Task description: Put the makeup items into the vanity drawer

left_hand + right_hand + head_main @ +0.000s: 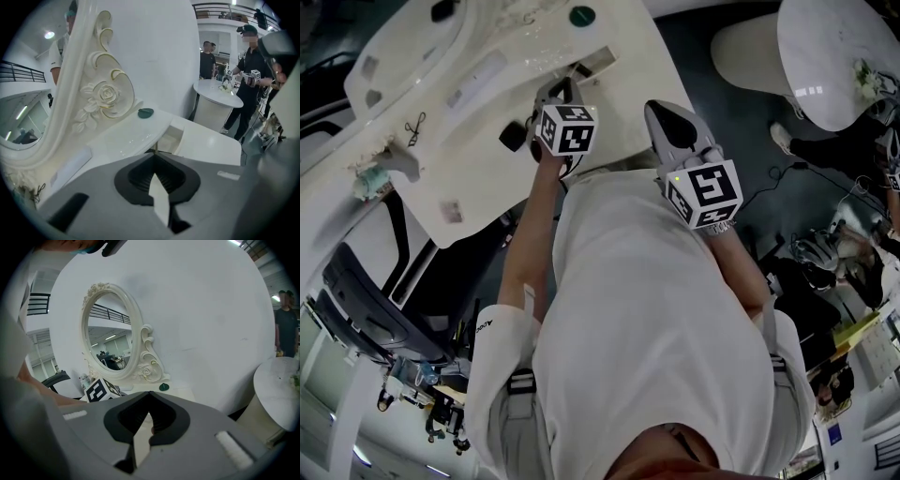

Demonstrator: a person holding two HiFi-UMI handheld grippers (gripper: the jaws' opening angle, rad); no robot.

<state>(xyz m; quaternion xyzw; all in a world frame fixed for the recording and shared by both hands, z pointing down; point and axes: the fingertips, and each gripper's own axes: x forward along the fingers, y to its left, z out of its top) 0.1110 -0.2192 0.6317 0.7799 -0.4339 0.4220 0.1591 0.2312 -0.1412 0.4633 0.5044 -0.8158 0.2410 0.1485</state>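
While the left gripper (154,153) and right gripper (150,393) show jaws closed on nothing, we judge the round dark-green makeup item (145,112) on the tabletop (122,138) near the open drawer (174,136) light, rigid, slippery, best pinched across its rim.

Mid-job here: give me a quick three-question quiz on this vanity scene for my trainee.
1. True or false: the left gripper holds a makeup item.
2. Fill in: the right gripper has its jaws ____.
3. Where does the dark green round item lie?
A) on the vanity top, near the mirror frame
B) in the left gripper
C) in the right gripper

Key: 1 false; 2 shut; 3 A.
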